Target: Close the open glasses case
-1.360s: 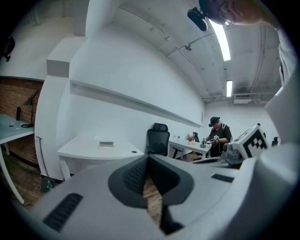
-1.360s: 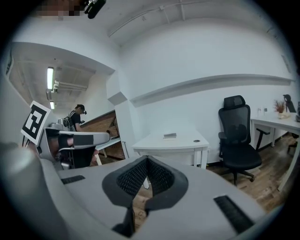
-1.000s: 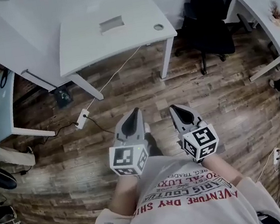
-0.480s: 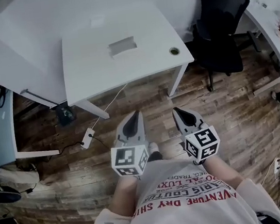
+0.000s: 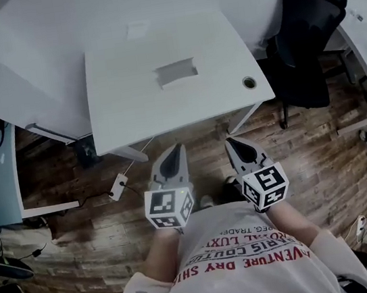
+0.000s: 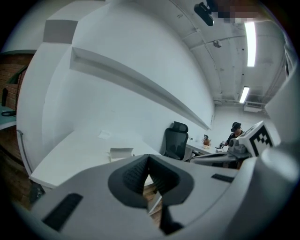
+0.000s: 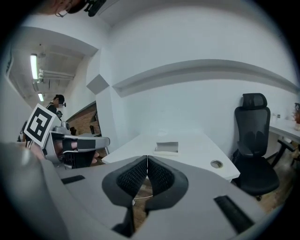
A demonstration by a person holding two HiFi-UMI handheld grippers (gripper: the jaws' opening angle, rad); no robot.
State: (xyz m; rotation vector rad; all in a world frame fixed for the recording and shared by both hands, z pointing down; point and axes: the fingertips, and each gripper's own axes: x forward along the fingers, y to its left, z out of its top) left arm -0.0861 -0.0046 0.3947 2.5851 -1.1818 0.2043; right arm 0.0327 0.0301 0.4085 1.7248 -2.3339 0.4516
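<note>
Open case (image 5: pixel 177 72) sits mid worktop (image 5: pixel 130 109). Left hand-held gripper (image 5: pixel 176 149) and right hand-held gripper (image 5: pixel 230 143) both pressed together, empty, over the floor just short of the worktop edge. Chair (image 5: pixel 308 42) at right.

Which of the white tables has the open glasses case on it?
The middle table, straight ahead of the person. It alone has a round cable hole near its right corner, and the glasses case lies near its centre.
</note>
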